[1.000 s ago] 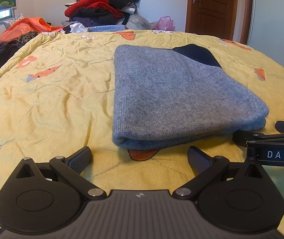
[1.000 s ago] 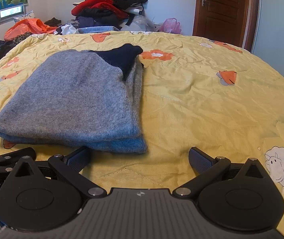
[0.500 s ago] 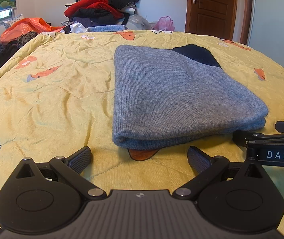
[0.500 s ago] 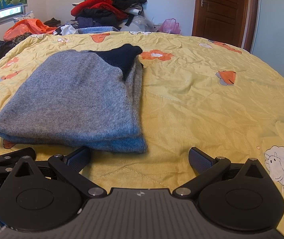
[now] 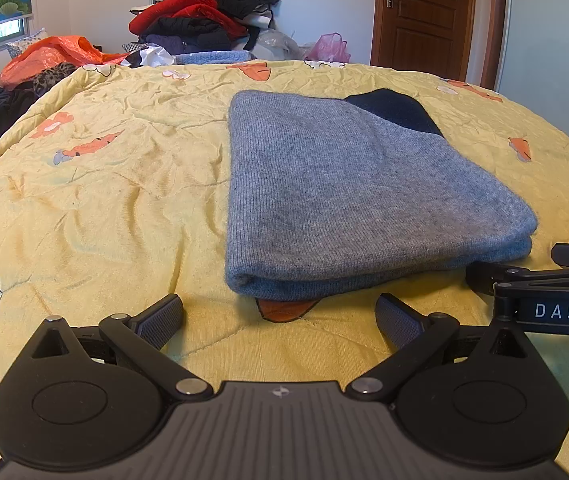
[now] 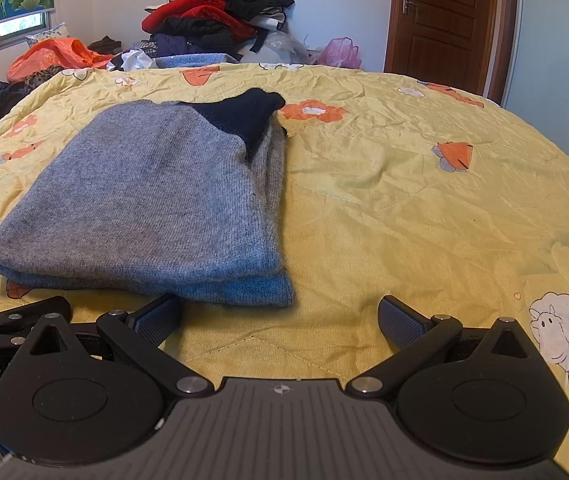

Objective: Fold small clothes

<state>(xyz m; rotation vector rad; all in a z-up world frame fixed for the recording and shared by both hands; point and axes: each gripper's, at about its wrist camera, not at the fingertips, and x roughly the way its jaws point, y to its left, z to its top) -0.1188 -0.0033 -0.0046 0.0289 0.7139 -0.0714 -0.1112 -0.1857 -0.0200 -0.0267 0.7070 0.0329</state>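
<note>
Where the left wrist camera looks forward, one folded grey sweater (image 5: 356, 196) lies flat on the yellow bedspread (image 5: 96, 208), just beyond the left gripper (image 5: 280, 318). Long axis runs away from the camera, leaning slightly right; the thick folded edge faces the gripper, the dark navy part (image 5: 394, 112) sits at the far end. Left gripper: two fingers spread wide, nothing between them, tips just short of the near fold and not touching it. Right gripper (image 5: 544, 280) enters at the right edge, beside the sweater's near right corner; from this view I cannot tell how its fingers stand. Behind the bed: one heap of clothes (image 5: 204, 12), one orange plastic bag (image 5: 52, 56), one pink bag (image 5: 330, 48), one wooden door (image 5: 424, 16).

Right wrist view: same single sweater (image 6: 144, 200), now left of centre, long axis running away and tilting right, navy end (image 6: 244, 116) far. Two layers show at the near edge, lower one bluer. Right gripper (image 6: 280, 320): fingers spread apart, empty, left finger tip (image 6: 160, 318) just beside the sweater's near hem. Part of the left gripper (image 6: 12, 320) shows at the left edge. One cartoon sheep print (image 6: 562, 332) on the bedspread (image 6: 424, 220) at right.
</note>
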